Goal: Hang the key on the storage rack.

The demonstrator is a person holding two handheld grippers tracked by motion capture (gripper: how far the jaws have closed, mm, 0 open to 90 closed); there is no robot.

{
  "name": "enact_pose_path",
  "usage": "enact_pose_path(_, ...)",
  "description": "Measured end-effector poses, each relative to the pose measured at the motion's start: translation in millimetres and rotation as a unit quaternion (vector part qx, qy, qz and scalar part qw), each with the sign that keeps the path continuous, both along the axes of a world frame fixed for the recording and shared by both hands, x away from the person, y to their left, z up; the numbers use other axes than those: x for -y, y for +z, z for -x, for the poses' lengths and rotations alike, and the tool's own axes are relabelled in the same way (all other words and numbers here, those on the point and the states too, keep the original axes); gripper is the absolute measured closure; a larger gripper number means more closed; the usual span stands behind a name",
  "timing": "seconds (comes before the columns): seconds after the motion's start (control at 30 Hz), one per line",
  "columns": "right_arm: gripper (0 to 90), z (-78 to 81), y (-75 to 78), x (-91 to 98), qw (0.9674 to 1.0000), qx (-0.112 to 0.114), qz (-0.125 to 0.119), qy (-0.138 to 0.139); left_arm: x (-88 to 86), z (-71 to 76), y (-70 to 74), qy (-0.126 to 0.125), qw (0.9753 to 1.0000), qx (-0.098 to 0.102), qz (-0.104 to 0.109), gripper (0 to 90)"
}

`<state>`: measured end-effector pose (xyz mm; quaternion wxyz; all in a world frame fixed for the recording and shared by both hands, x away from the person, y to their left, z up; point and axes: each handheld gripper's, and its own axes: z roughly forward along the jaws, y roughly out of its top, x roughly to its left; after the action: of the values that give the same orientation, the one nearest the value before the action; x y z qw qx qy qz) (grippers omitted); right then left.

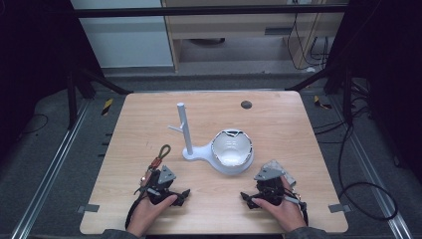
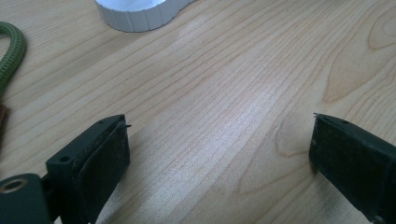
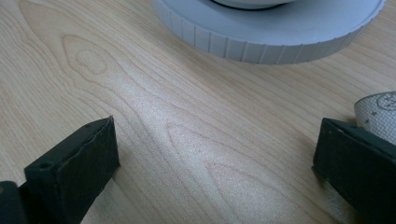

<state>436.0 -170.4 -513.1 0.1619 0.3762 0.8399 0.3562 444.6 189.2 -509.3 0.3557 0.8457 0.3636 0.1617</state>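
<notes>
A white bowl point(image 1: 232, 150) is seated in the round tray of a white stand point(image 1: 199, 153) near the middle of the worktop point(image 1: 278, 119); its rim is seen to be chipped at the far side, and nothing is seen inside it. A slim post with a side peg rises from the stand's left end.

A green cord loop with a metal clip point(image 1: 160, 155) is laid toward the near-left corner, just beyond the left gripper point(image 1: 185, 194). In the left gripper view, the loop point(image 2: 10, 53) is seen at the left margin and the stand's base point(image 2: 140, 14) at the top.

The left gripper is rested near the near edge, jaws spread wide, with nothing between them but bare wood. The right gripper point(image 1: 246, 198) is likewise rested near the near edge, jaws fully apart and nothing gripped. A pale cloth point(image 3: 378, 116) is seen just beside its right jaw.

Open wood is left between the two grippers, and along the far edge and the right edge. A dark round spot point(image 1: 246, 104) is set near the far edge.
</notes>
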Motion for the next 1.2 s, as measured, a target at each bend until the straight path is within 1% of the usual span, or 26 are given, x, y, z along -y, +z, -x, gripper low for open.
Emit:
enact_pose_path(0.33, 0.2, 0.9, -0.2, -0.4, 1.0, 0.002, 0.001, -0.006, -0.2, -0.5, -0.2, -0.006, 1.0, -0.001, 0.0, 2.5)
enact_pose_path(0.37, 0.2, 0.9, -0.2, -0.3, 1.0, 0.002, 0.001, -0.006, -0.4, 0.1, 0.2, -0.005, 1.0, 0.0, 0.0, 2.9)
enact_pose_path(0.43, 0.2, 0.8, -0.2, -0.3, 1.0, 0.002, 0.002, -0.006, -0.4, 1.2, 1.6, -0.003, 0.9999, 0.006, 0.01, 6.7)
enact_pose_path(0.5, 0.2, 0.8, -0.2, -0.3, 1.0, 0.002, 0.002, -0.006, -0.3, 1.5, 3.8, -0.003, 0.9999, 0.01, 0.011, 6.1)
enact_pose_path(0.53, 0.2, 0.5, -0.2, -0.2, 1.0, 0.002, 0.001, -0.005, -1.5, 1.5, 11.3, -0.003, 0.9998, 0.018, 0.004, 6.3)
enact_pose_path(0.57, 0.2, 0.5, -0.2, -0.2, 1.0, 0.002, 0.001, -0.005, -1.5, 1.5, 11.3, -0.003, 0.9998, 0.018, 0.004, 6.3)
enact_pose_path(0.63, 0.2, 0.2, 0.0, -0.1, 1.0, 0.0, 0.0, -0.005, -4.7, -0.7, 19.5, 0.0, 0.9999, 0.014, -0.009, 6.3)
enact_pose_path(0.67, 0.2, 0.2, 0.0, -0.1, 1.0, 0.001, 0.001, -0.005, -10.2, -5.6, 27.7, 0.009, 0.9997, 0.002, -0.024, 6.2)
enact_pose_path(0.7, 0.2, 0.2, 0.0, -0.1, 1.0, 0.0, 0.0, -0.005, -10.2, -5.6, 27.7, 0.009, 0.9997, 0.002, -0.024, 6.2)
enact_pose_path(0.73, 0.2, 0.2, 0.0, -0.1, 1.0, 0.0, 0.0, -0.005, -16.6, -10.8, 35.3, 0.018, 0.9989, -0.005, -0.042, 6.4)
enact_pose_path(0.77, 0.2, 0.2, 0.0, -0.1, 1.0, 0.0, 0.0, -0.005, -16.6, -10.8, 35.3, 0.018, 0.9989, -0.005, -0.042, 6.7)
enact_pose_path(0.83, 0.2, 0.2, 0.0, -0.1, 1.0, 0.0, 0.0, -0.005, -23.2, -15.5, 41.0, 0.027, 0.9981, -0.012, -0.054, 6.7)
enact_pose_path(0.87, 0.2, 0.2, 0.0, -0.1, 1.0, 0.0, 0.0, -0.005, -30.7, -19.6, 45.4, 0.036, 0.9975, -0.02, -0.058, 6.7)
enact_pose_path(0.9, 0.2, 0.2, 0.0, -0.1, 1.0, 0.0, 0.0, -0.005, -30.7, -19.6, 45.4, 0.036, 0.9975, -0.02, -0.058, 6.7)
enact_pose_path(0.93, 0.2, 0.2, 0.0, -0.1, 1.0, 0.0, 0.0, -0.005, -37.5, -24.2, 48.7, 0.043, 0.9965, -0.023, -0.069, 6.5)
enact_pose_path(0.97, 0.2, 0.2, 0.0, -0.1, 1.0, 0.0, 0.0, -0.005, -37.5, -24.2, 48.7, 0.043, 0.9965, -0.023, -0.069, 6.4)
enact_pose_path(1.0, 0.2, 0.2, 0.0, -0.1, 1.0, 0.0, 0.0, -0.005, -43.1, -28.9, 52.6, 0.048, 0.9953, -0.02, -0.082, 6.1)
enact_pose_path(1.03, 0.2, 0.2, 0.0, -0.1, 1.0, 0.0, 0.0, -0.005, -43.1, -28.9, 52.6, 0.048, 0.9953, -0.02, -0.082, 6.1)
enact_pose_path(1.07, 0.2, 0.2, 0.0, -0.1, 1.0, 0.0, 0.0, -0.005, -48.4, -33.5, 57.8, 0.052, 0.9947, -0.019, -0.087, 6.1)
enact_pose_path(1.1, 0.2, 0.2, 0.0, -0.2, 1.0, 0.0, 0.0, -0.006, -48.4, -33.5, 57.8, 0.052, 0.9947, -0.019, -0.087, 6.0)
enact_pose_path(1.13, 0.2, 0.2, 0.0, -0.3, 1.0, 0.0, 0.0, -0.008, -53.1, -37.9, 61.9, 0.058, 0.9944, -0.025, -0.085, 6.0)
enact_pose_path(1.17, 0.2, 0.2, 0.0, -0.3, 1.0, 0.0, 0.0, -0.008, -53.1, -37.9, 61.9, 0.058, 0.9944, -0.025, -0.085, 5.7)
enact_pose_path(1.2, 0.2, 0.2, 0.0, -0.2, 1.0, 0.0, 0.0, -0.007, -54.8, -40.0, 63.1, 0.06, 0.9941, -0.03, -0.086, 5.7)
